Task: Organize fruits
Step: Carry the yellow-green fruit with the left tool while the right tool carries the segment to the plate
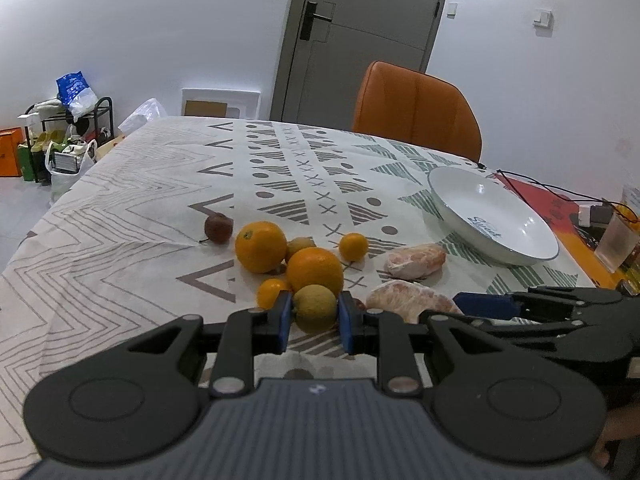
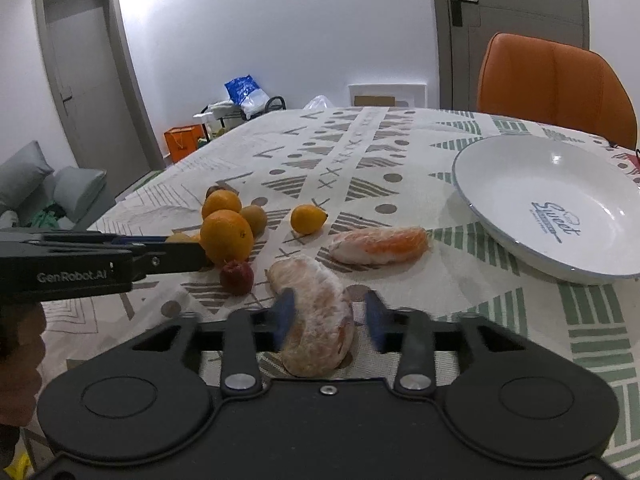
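Plate bare, far right on the table; no fruit sorted yet, by the look of it. All fruit sits loose mid-cloth: two oranges, small citrus, a dark reddish fruit, two wrapped segments.

Left gripper: pads flank the greenish fruit, close on both sides; contact cannot be told, fruit seems to rest on the cloth.

Right gripper: jaws spread around the near segment, gap showing on the right side; fingers blurred.

Everything left to move. Second reddish fruit mostly hidden in the left view. Plate lettering partly legible.
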Demonstrator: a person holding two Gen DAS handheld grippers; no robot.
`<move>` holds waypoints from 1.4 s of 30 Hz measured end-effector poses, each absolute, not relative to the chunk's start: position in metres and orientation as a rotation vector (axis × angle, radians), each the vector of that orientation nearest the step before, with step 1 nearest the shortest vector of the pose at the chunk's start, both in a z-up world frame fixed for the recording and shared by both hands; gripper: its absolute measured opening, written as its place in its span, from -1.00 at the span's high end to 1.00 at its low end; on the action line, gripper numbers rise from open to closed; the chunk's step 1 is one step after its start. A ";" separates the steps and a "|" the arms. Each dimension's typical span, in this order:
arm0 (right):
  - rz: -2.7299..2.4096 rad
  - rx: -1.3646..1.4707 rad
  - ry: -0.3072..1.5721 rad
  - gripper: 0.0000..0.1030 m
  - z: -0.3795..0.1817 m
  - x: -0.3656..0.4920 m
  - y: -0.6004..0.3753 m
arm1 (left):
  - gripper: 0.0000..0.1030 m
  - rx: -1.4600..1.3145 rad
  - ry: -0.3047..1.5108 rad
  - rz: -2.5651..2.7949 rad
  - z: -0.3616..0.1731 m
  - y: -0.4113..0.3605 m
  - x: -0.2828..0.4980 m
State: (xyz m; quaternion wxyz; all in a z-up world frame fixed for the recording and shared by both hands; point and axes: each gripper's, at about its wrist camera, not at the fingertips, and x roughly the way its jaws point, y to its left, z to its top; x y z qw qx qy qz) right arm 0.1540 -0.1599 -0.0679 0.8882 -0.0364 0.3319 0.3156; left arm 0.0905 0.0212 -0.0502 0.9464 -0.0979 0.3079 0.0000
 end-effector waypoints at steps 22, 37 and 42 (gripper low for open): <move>0.614 -0.081 0.603 0.30 -0.060 0.147 -0.182 | 0.55 -0.150 0.621 -0.040 -0.040 -0.004 0.103; 0.500 -0.023 0.538 0.30 -0.040 0.155 -0.231 | 0.55 -0.109 0.587 -0.122 -0.031 -0.042 0.131; 0.463 -0.007 0.531 0.30 -0.038 0.162 -0.245 | 0.55 -0.109 0.579 -0.144 -0.028 -0.054 0.143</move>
